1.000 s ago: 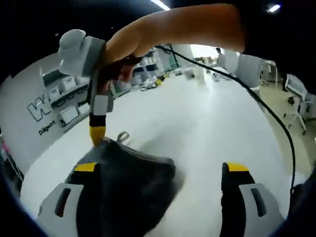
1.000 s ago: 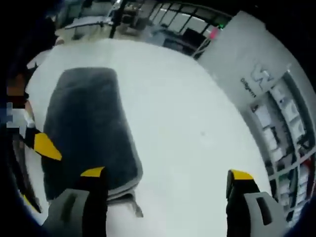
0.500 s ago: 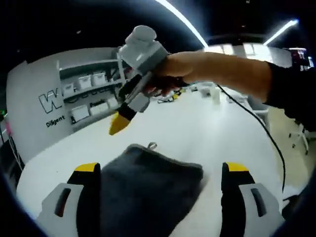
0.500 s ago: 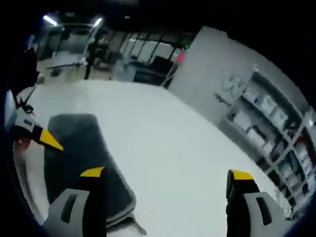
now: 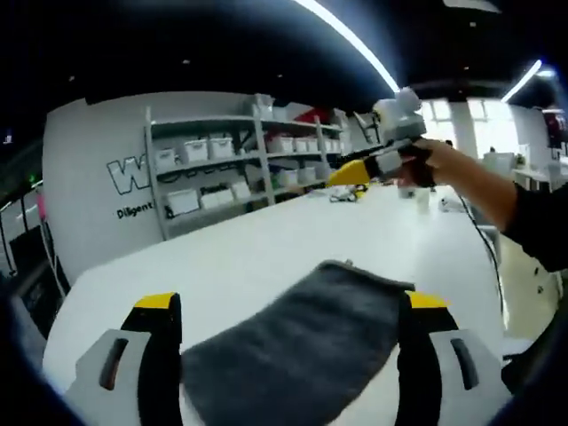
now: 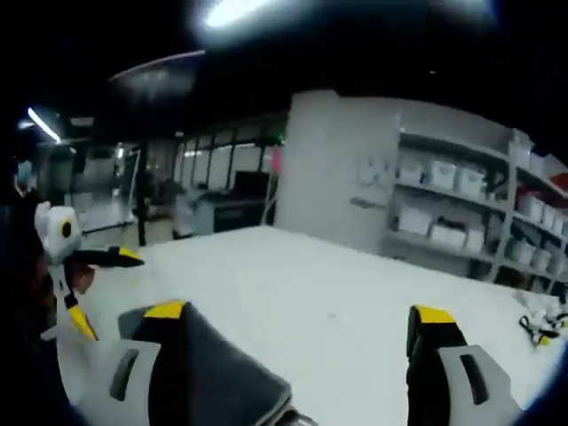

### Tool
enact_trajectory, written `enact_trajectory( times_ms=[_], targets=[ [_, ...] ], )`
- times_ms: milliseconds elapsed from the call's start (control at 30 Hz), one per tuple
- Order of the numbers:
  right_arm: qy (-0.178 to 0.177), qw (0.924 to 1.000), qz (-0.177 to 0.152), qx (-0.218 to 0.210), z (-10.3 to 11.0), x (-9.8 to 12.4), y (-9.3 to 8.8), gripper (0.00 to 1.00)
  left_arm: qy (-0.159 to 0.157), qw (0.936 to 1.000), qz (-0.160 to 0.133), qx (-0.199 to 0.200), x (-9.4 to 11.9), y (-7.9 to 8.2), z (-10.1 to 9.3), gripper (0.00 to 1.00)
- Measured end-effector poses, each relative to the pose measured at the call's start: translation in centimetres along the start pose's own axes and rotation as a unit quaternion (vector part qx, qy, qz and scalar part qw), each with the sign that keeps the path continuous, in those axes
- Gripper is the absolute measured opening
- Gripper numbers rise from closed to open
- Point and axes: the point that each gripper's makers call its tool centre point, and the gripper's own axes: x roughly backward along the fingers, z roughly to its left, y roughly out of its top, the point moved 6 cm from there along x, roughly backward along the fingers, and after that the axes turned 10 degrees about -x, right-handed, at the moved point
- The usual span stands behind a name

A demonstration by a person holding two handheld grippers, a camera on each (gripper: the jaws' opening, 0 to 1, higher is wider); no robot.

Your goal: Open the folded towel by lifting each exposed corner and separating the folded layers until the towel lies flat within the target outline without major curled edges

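Lying folded on the white table point(image 5: 266, 248), your dark grey towel point(image 5: 302, 346) sits between the spread jaws of your left gripper point(image 5: 288, 306), with nothing pinched.

Beyond your tongs you have a pale wall and shelving point(image 5: 240, 177) stacked with white bins. The towel is a thick, plush slab running away from the left gripper, its far edge square with a small loop at the far corner; the near end looks blurred. Your right gripper point(image 5: 355, 171) is held up in the air past the towel's far right corner, well clear of the cloth, in your hand point(image 5: 417, 169). In the right gripper view its jaws point(image 6: 302, 312) stand wide apart, and the towel point(image 6: 213, 373) lies just inside the left jaw.
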Motion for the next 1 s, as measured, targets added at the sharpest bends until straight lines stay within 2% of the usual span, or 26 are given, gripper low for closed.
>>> enact_trajectory(
  times_ms=[133,267,400,533,733,867,1000],
  targets=[
    [-0.02,0.9998,-0.003,-0.003,0.5,1.2,-1.2,1.0,0.028,0.9995,-0.009,0.008,2.2,-0.7,2.7,0.97],
    [-0.036,0.999,-0.028,-0.007,1.0,3.0,-1.2,1.0,0.051,0.9984,-0.015,0.021,4.7,-1.7,5.4,0.96],
    [-0.054,0.9969,-0.056,-0.013,1.4,5.2,-1.2,1.0,0.075,0.9965,-0.027,0.021,6.7,-2.1,6.6,0.92],
    [-0.073,0.9956,-0.058,-0.013,2.0,7.1,-2.6,1.0,0.08,0.9963,-0.022,0.025,8.0,-3.2,6.2,0.95],
    [-0.085,0.9937,-0.065,-0.034,1.8,8.8,-4.6,1.0,0.086,0.996,-0.012,0.022,9.4,-4.8,7.1,0.98],
    [-0.097,0.9931,-0.055,-0.036,1.7,9.9,-6.1,1.0,0.088,0.9959,-0.006,0.018,10.0,-5.2,7.2,1.0],
    [-0.121,0.9901,-0.065,-0.027,1.5,11.7,-6.3,1.0,0.087,0.9958,-0.006,0.027,10.4,-5.4,7.1,1.0]
  ],
)
